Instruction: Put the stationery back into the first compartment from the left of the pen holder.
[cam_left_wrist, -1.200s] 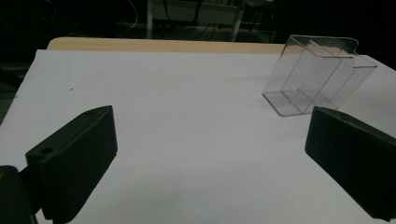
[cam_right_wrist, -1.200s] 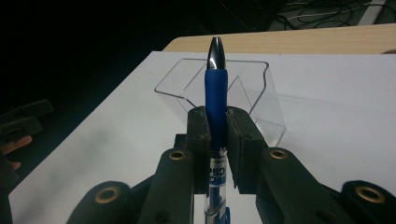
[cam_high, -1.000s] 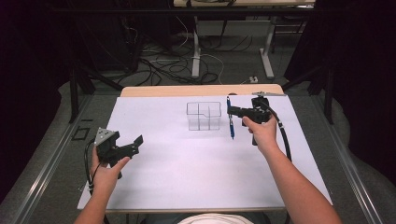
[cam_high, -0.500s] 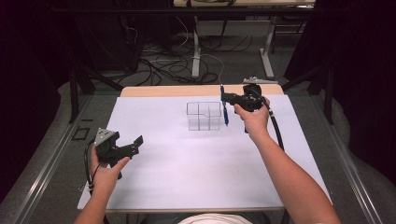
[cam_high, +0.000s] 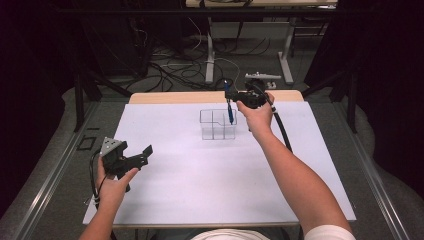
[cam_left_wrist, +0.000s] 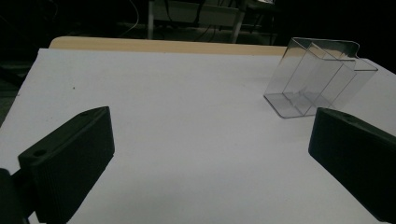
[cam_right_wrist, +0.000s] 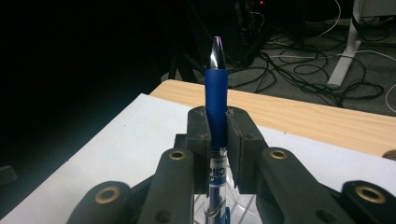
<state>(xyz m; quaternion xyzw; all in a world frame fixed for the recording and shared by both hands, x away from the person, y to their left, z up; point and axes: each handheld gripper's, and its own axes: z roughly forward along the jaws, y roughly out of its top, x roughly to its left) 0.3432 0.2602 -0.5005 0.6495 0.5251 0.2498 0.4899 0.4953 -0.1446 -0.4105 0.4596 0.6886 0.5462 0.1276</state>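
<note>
Blue pen (cam_right_wrist: 215, 105) is pinched tight in the right claw (cam_high: 231, 96), hanging over the clear plastic holder (cam_high: 218, 125) near the desk's (cam_high: 200, 190) far edge, ready to drop in. Left claw (cam_high: 135, 157) waits wide open by the near left corner.

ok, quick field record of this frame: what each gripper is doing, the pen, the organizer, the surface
right gripper: shut on blue pen, held above the organizer's right side
blue pen: upright in the jaws, tip up
clear organizer: compartmented, standing mid-table, nothing visible inside
left gripper: open, holding nothing, near left edge of sheet
surface: white sheet on wooden table
</note>
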